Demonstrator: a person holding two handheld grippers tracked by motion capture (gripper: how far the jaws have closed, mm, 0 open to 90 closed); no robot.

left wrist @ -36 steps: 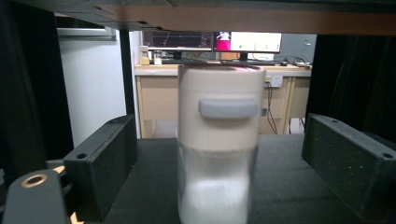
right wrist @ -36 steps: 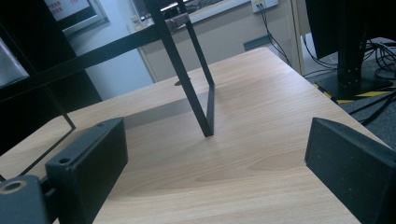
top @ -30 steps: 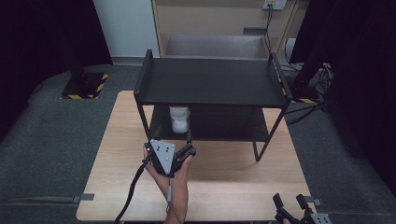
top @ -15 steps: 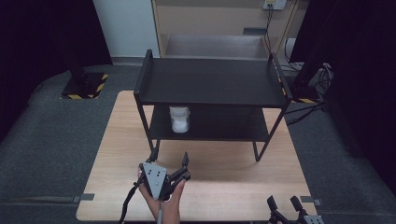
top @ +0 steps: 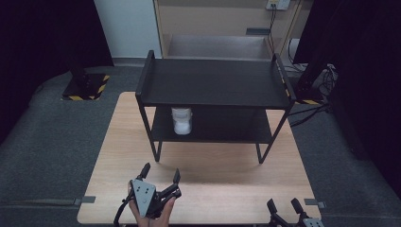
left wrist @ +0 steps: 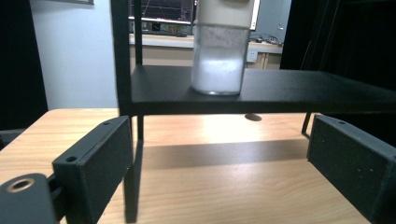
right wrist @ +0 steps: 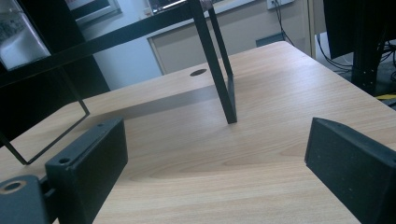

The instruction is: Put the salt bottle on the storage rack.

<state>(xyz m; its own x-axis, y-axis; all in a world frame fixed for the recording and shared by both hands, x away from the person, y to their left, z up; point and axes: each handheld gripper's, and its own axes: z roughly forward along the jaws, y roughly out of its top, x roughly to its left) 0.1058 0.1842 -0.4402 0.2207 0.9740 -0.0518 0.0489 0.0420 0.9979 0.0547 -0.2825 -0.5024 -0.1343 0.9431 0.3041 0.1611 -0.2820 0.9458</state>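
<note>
The surface [top: 213, 175] is pale wood with a fine grain, and the rack [top: 215, 85] on it is matt black, as are both hand-held grippers, the left [top: 161, 172] topped with a grey plate. The jar [top: 181, 120] on the lower shelf is clear with white powder and a cream lid. The floor [top: 52, 137] is dark grey carpet, with a yellow-and-black striped base [top: 85, 90] at the back left.

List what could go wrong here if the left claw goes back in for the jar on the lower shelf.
1. The jar stands near the front edge of the lower shelf; a nudge from the open left claw might tip it or push it off.
2. The top shelf hangs low over the jar, so the claw could knock against it going in.
3. The rack's front leg stands close beside the jar and might catch a jaw.
</note>
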